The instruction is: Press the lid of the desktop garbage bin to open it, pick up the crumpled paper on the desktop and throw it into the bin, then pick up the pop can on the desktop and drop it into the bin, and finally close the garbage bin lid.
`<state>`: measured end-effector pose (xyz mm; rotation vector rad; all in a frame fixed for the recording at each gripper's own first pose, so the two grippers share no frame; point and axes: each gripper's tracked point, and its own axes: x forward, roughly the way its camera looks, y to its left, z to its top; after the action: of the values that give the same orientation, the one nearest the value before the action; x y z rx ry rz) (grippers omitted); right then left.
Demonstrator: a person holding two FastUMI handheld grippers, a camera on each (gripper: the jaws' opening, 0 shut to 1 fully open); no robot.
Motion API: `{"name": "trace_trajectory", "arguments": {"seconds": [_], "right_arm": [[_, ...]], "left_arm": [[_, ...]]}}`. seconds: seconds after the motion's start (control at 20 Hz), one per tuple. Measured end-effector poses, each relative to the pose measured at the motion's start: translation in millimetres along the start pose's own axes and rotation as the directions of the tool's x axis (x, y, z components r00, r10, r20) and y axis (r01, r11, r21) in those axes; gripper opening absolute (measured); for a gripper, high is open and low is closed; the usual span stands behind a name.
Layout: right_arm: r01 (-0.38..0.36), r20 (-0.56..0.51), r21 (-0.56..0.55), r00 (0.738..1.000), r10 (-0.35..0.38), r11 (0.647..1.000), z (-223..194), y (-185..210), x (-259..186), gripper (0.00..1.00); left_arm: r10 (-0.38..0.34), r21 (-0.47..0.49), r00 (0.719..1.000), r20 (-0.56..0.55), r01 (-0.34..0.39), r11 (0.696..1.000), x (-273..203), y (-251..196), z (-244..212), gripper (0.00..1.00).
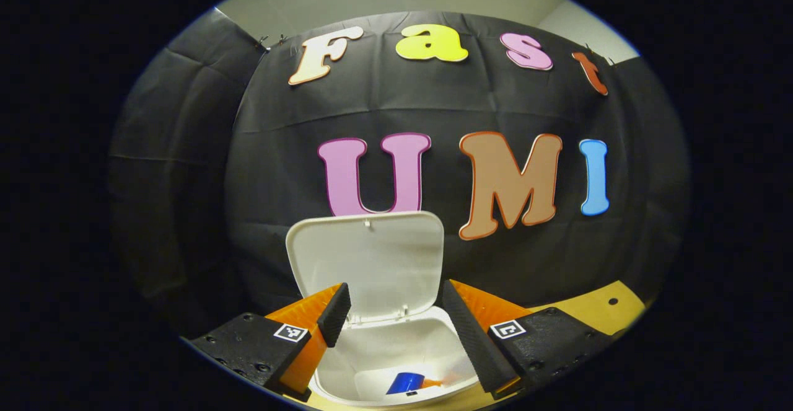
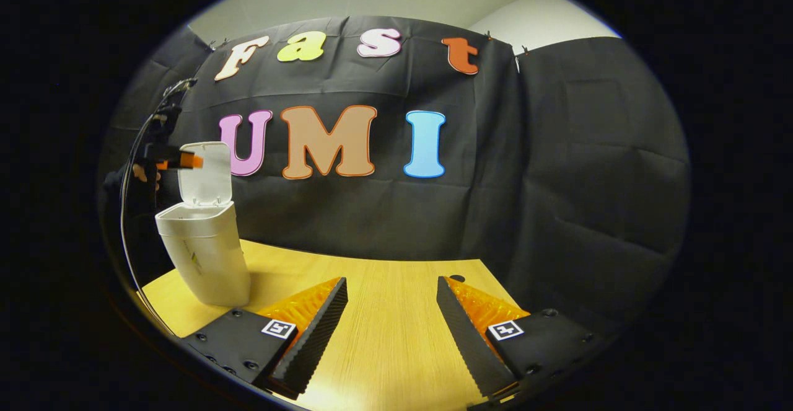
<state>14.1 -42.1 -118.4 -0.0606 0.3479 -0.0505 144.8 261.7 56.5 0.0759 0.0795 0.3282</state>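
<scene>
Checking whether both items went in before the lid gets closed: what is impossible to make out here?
- Crumpled paper: left gripper view, the bin floor is cut off by the front rim and the image edge; just a blue can is visible.
- Bin contents: right gripper view, hidden behind the bin wall.
- Left tongs: right gripper view, too small.

White bin, blue can, pale wood-grain table.
</scene>
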Motion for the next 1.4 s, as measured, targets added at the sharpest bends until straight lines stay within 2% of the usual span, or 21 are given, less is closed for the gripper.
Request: {"name": "trace_trajectory", "arguments": {"seconds": [0.1,0.2,0.35,0.5,0.55,0.65,0.8,1.0,1.4], "right_arm": [[-0.006,0.002,0.008,1.0,0.006,1.0,-1,2,0,0.96],[-0.006,0.004,0.023,1.0,0.006,1.0,-2,1,0,0.96],[0.007,0.006,0.038,1.0,-0.007,0.999,-6,-5,-3,0.96],[0.026,-0.003,0.058,1.0,-0.026,0.998,-12,-12,-7,0.96],[0.035,-0.007,0.059,0.999,-0.035,0.998,-15,-15,-8,0.96],[0.052,-0.011,0.058,0.999,-0.052,0.997,-17,-21,-10,0.96],[0.066,-0.02,0.065,0.998,-0.065,0.996,-20,-27,-12,0.96],[0.061,-0.015,0.055,0.998,-0.06,0.997,-16,-25,-10,0.96],[-0.016,-0.003,0.039,1.0,0.016,0.999,-9,-6,8,0.96]], "left_arm": [[-0.001,-0.028,1.0,0.03,0.002,1.0,3,5,31,0.94],[0.022,-0.017,0.998,0.059,-0.021,1.0,12,17,59,0.9],[0.015,-0.02,1.0,0.025,-0.015,1.0,40,22,75,0.9],[0.035,-0.055,0.999,-0.03,-0.037,0.998,69,33,73,0.91],[0.046,-0.051,0.998,-0.049,-0.049,0.997,80,38,70,0.93],[0.061,-0.038,0.993,-0.105,-0.065,0.997,97,42,56,0.91],[0.057,-0.018,0.98,-0.191,-0.061,0.998,111,41,32,0.91],[0.051,-0.052,0.973,-0.224,-0.064,0.997,106,37,23,0.92],[-0.011,-0.089,0.974,-0.226,-0.009,0.996,43,15,1,0.91]]}}
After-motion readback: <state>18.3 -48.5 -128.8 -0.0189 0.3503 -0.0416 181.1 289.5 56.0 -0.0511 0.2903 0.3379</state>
